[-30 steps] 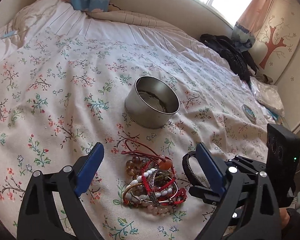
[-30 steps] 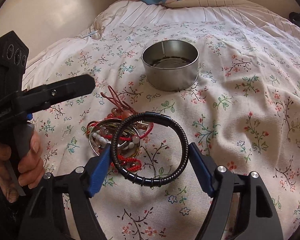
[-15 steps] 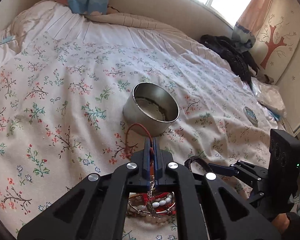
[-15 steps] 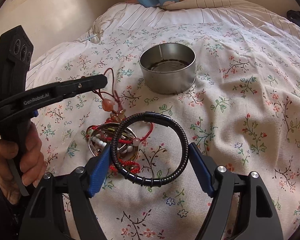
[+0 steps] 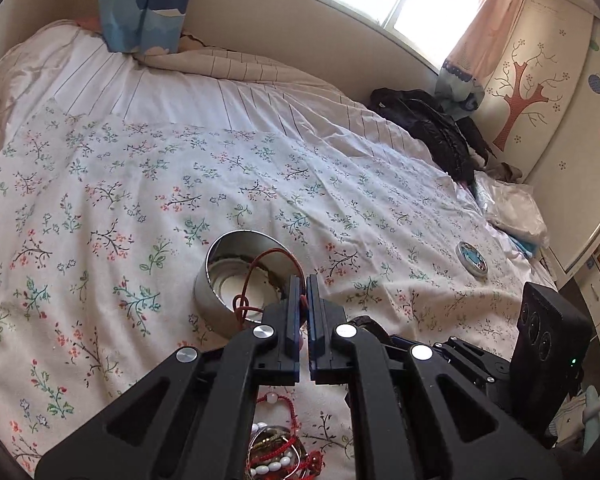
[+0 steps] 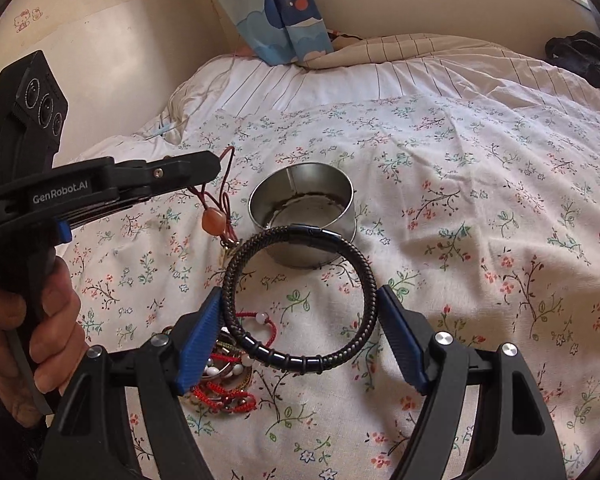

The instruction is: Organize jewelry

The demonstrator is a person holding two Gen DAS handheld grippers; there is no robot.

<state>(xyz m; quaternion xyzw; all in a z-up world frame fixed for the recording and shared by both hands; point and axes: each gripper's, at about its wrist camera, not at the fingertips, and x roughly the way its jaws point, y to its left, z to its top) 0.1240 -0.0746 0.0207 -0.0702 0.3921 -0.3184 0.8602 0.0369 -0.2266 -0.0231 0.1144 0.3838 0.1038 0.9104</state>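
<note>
My left gripper (image 5: 304, 286) is shut on a red cord bracelet (image 5: 260, 276) with an orange bead (image 6: 211, 218) and holds it in the air left of and near a round metal tin (image 6: 304, 216). In the right wrist view the left gripper (image 6: 216, 166) shows from the side with the cord hanging below it. My right gripper (image 6: 300, 310) holds a black braided bracelet (image 6: 300, 296) between its wide-set blue fingers, above the bed. A pile of beaded and red bracelets (image 6: 224, 376) lies on the floral bedspread beneath, and shows in the left wrist view (image 5: 280, 456).
The tin (image 5: 244, 276) stands open on the floral bedspread (image 5: 100, 200). A small round lid (image 5: 472, 260) lies to the right. Black clothing (image 5: 432, 128) and a plastic bag (image 5: 512, 208) sit at the far right. Pillows lie by the wall.
My left gripper shut on the red cord bracelet in the pile and lifted it up toward the tin. My right gripper kept the black bracelet and rose slightly.
</note>
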